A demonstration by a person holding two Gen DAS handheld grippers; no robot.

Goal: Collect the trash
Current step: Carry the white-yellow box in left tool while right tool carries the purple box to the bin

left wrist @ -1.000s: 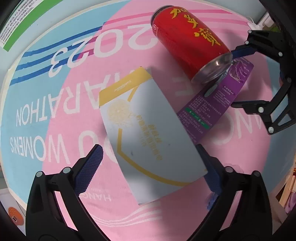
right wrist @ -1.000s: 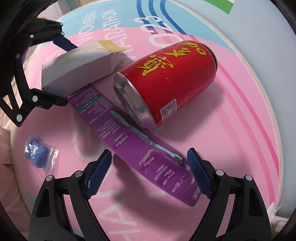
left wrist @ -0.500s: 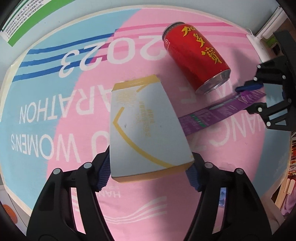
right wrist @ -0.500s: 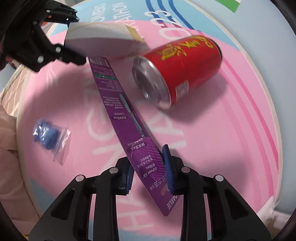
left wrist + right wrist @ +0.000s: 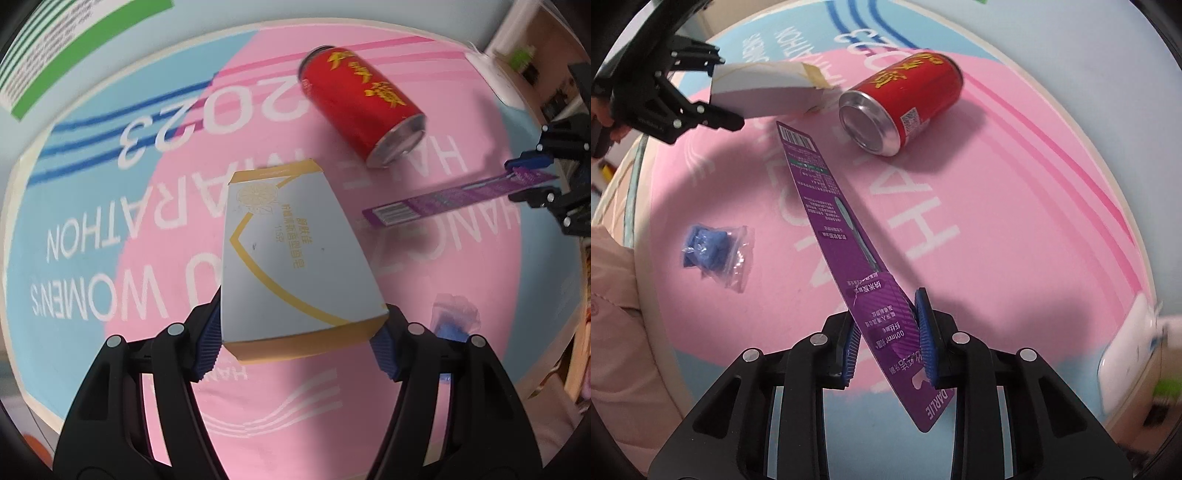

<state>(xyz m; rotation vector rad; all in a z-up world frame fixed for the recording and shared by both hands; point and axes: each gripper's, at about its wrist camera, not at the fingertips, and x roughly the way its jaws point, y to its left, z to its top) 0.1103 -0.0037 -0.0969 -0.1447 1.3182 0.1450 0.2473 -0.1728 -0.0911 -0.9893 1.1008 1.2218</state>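
Over the round pink-and-blue marathon mat (image 5: 110, 206), the left gripper (image 5: 301, 338) has its blue pads pressed on the two sides of a white-and-gold carton (image 5: 291, 258), which it holds clear of the mat with the far end tilted away; its jaws have just been closing and now stand about half open around the box. At the right edge of the left wrist view, the right gripper (image 5: 888, 332) is clamped on the near end of a long purple toothbrush package (image 5: 842, 236); its jaws have also just been closing, now narrow, with the card pinched between the pads and its barcode end raised off the mat. A red drink can (image 5: 901, 99) lies on its side on the pink part of the mat, near both lifted items but touching neither. A small clear bag of blue pieces (image 5: 714, 254) rests on the mat, apart from the can. A pale pink sleeve (image 5: 613, 295) shows at the left edge of the right wrist view.
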